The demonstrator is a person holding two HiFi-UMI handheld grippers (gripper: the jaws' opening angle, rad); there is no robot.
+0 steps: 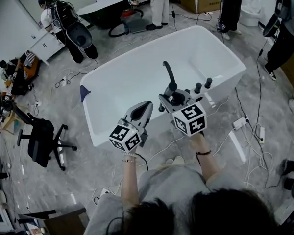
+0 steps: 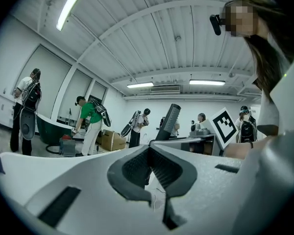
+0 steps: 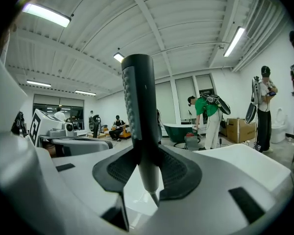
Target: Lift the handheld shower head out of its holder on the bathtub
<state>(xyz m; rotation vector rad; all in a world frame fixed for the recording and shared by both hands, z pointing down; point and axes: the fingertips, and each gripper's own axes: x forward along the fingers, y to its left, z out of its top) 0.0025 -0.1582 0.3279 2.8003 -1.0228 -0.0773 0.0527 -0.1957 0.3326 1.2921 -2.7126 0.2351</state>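
A white bathtub (image 1: 137,67) fills the middle of the head view. The dark handheld shower head (image 1: 167,71) stands upright over the tub's near rim, and my right gripper (image 1: 172,93) is shut on its handle. In the right gripper view the shower head (image 3: 138,106) rises between the pads, which press on both sides of it at my right gripper (image 3: 146,155). My left gripper (image 1: 147,105) hovers just left of it, over the rim. Its tips meet at my left gripper (image 2: 148,150) with nothing between them. The shower head (image 2: 169,124) shows beyond them.
Two dark tap knobs (image 1: 203,85) stand on the tub rim right of my right gripper. A black office chair (image 1: 41,141) sits on the floor at left. Cables and a power strip (image 1: 240,122) lie at right. Several people stand around the room's far side.
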